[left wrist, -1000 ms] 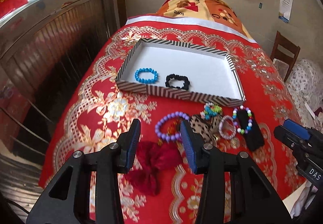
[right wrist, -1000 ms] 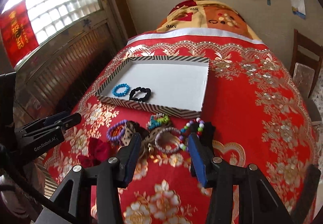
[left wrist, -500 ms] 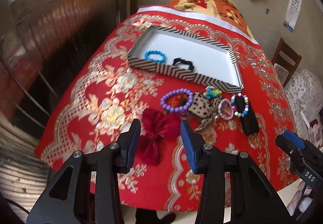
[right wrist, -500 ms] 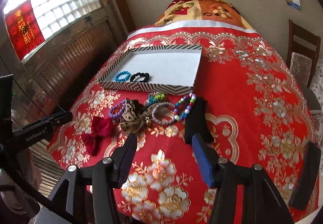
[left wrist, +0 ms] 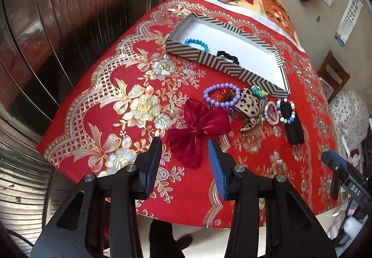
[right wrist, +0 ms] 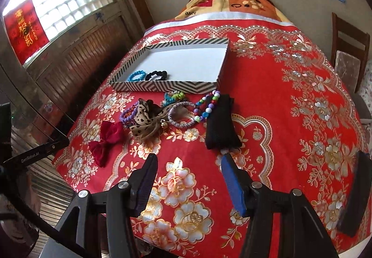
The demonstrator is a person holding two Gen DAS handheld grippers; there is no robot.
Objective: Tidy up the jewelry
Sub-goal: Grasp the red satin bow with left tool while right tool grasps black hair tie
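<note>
Item: dark red fabric bow [left wrist: 200, 130], lying on the counter [left wrist: 130, 99] directly ahead of the left tongs [left wrist: 184, 155], which stand released and empty; soft, light and floppy by the look of it, best pinched at the knotted centre. Black pouch [right wrist: 219, 125] just ahead of the right tongs [right wrist: 189, 172], likewise released with nothing between them. Striped tray [right wrist: 167, 85] beyond holds a blue bead bracelet [right wrist: 136, 76] and black scrunchie [right wrist: 157, 75].
</note>
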